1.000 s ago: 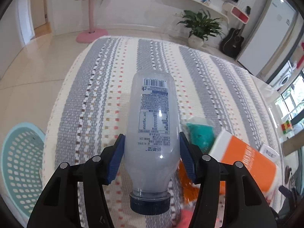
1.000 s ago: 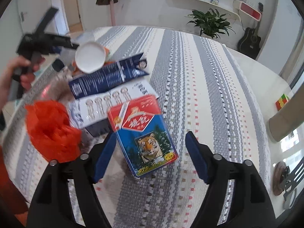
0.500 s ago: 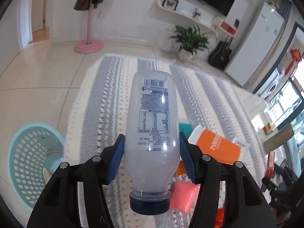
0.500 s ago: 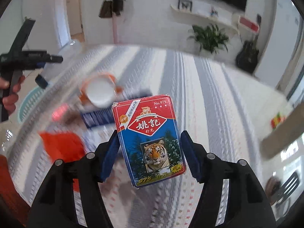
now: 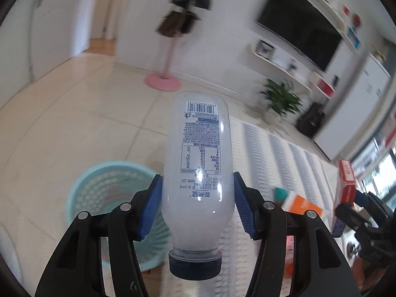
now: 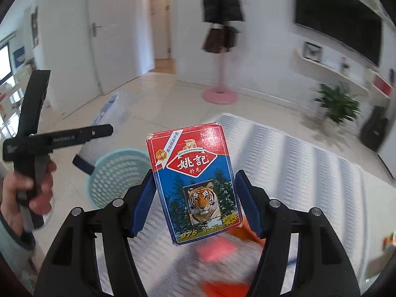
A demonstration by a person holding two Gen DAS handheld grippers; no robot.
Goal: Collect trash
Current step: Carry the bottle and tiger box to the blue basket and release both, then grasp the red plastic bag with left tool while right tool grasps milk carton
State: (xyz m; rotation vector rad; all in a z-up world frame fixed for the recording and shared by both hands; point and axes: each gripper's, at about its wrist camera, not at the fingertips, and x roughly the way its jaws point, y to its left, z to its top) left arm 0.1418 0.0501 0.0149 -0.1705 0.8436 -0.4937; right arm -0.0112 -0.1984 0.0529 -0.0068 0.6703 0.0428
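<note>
Between the blue pads of the left claw, a clear plastic bottle is being gripped, cap toward the camera, base pointing to twelve o'clock. At eight o'clock below it, a teal basket is standing on the tiled floor. A tiger-print card box is being clamped upright by the right claw above the striped surface, with the basket lying at nine o'clock.

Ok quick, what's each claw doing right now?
Left claw: shut on the clear plastic bottle with the dark blue cap.
Right claw: shut on the red and blue card box with the tiger picture.
</note>
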